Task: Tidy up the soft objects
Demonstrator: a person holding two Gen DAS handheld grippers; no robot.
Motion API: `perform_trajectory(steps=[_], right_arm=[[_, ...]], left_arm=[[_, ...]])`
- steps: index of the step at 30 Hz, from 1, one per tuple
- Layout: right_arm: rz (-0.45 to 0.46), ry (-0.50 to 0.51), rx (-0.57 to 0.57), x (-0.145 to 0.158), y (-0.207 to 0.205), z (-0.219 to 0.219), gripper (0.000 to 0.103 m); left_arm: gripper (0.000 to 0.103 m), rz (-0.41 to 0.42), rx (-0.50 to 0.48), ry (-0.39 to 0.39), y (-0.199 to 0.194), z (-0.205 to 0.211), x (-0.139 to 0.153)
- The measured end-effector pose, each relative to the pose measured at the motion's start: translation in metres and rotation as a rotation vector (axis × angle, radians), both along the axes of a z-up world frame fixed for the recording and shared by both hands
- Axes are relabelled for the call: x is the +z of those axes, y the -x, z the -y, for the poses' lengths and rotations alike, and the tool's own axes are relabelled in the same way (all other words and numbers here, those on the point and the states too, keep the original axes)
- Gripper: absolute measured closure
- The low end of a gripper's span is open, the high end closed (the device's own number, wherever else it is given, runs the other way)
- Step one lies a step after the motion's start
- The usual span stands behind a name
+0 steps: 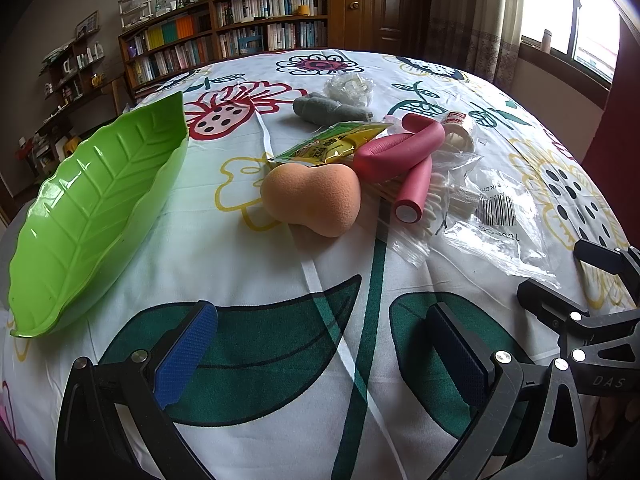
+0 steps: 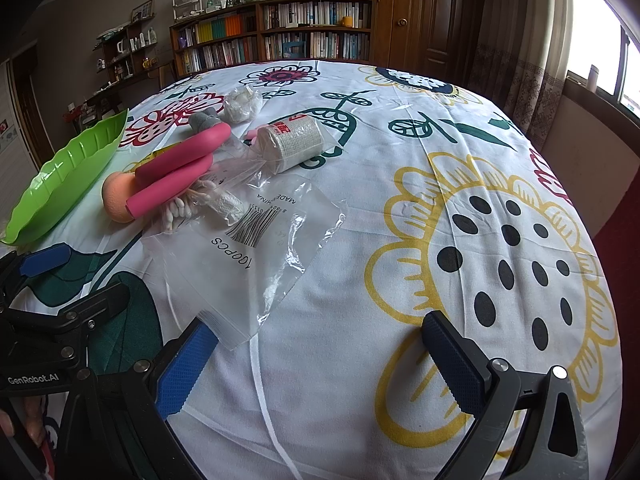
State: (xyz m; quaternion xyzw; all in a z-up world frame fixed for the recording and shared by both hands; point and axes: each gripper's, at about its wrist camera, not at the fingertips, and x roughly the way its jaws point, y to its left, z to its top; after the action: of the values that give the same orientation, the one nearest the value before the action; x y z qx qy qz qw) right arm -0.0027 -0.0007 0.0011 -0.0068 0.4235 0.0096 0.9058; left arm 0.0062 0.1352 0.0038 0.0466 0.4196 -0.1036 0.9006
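Observation:
A pile of soft things lies mid-table: an orange gourd-shaped sponge [image 1: 312,196] [image 2: 116,198], a bent pink foam roller [image 1: 400,152] [image 2: 176,168], a grey cloth roll [image 1: 328,110] [image 2: 204,120], a white bandage roll [image 2: 290,142] [image 1: 460,134], a yellow-green packet [image 1: 336,144], cotton swabs [image 1: 430,204] in a clear bag [image 2: 256,248]. A green leaf-shaped tray [image 1: 92,216] [image 2: 64,176] sits to the left. My left gripper [image 1: 324,344] is open, short of the sponge. My right gripper [image 2: 316,356] is open beside the bag's near corner.
A flower-print cloth [image 2: 440,140] covers the round table. A white mesh ball [image 1: 350,88] [image 2: 240,102] lies behind the pile. Bookshelves [image 1: 240,36] and a wooden door stand beyond the far edge, a window at right. The cloth's right half is bare.

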Motion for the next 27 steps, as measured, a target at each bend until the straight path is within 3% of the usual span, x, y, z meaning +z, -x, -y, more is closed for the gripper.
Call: perform_trajectory(steps=[15, 19, 25, 27], right_arm=[[0.006, -0.018, 0.026, 0.003, 0.003, -0.002, 0.000], [0.008, -0.028, 0.029, 0.002, 0.003, -0.001, 0.000], [0.010, -0.038, 0.031, 0.002, 0.004, 0.000, 0.000], [0.011, -0.042, 0.032, 0.002, 0.004, 0.000, 0.000]], left_arm=[[0.000, -0.017, 0.025, 0.042, -0.015, -0.009, 0.009], [0.006, 0.000, 0.013, 0.059, -0.028, -0.008, 0.021], [0.028, 0.029, -0.049, 0.071, -0.047, 0.000, 0.029], [0.031, 0.030, -0.070, 0.082, -0.053, 0.002, 0.027]])
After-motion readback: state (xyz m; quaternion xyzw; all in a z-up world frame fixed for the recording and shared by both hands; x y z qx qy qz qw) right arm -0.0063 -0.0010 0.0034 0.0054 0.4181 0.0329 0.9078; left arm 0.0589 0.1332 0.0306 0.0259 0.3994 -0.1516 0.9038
